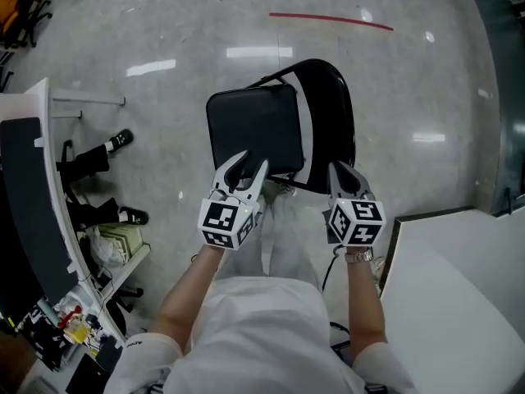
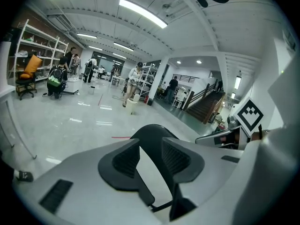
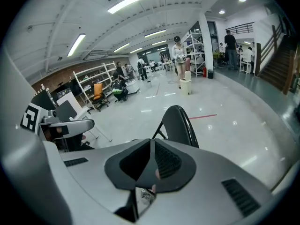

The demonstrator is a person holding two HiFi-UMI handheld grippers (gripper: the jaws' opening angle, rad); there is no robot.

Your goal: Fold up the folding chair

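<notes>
The black folding chair stands unfolded on the grey floor just in front of me, its seat (image 1: 253, 125) flat and its backrest (image 1: 330, 109) on the right. My left gripper (image 1: 250, 162) hovers over the seat's near edge, open, with nothing between its fingers. In the left gripper view the curved backrest (image 2: 152, 134) shows through the gap of the left gripper (image 2: 150, 156). My right gripper (image 1: 338, 169) is shut and empty, right by the backrest's near edge. The right gripper (image 3: 151, 159) has its pads together in its own view, with the backrest (image 3: 177, 123) beyond.
A white table (image 1: 459, 286) fills the lower right. A white desk (image 1: 41, 154) with bags, shoes and clutter below runs along the left. A red line (image 1: 328, 19) marks the floor beyond the chair. Far off stand people, shelves and a white bin (image 3: 186, 86).
</notes>
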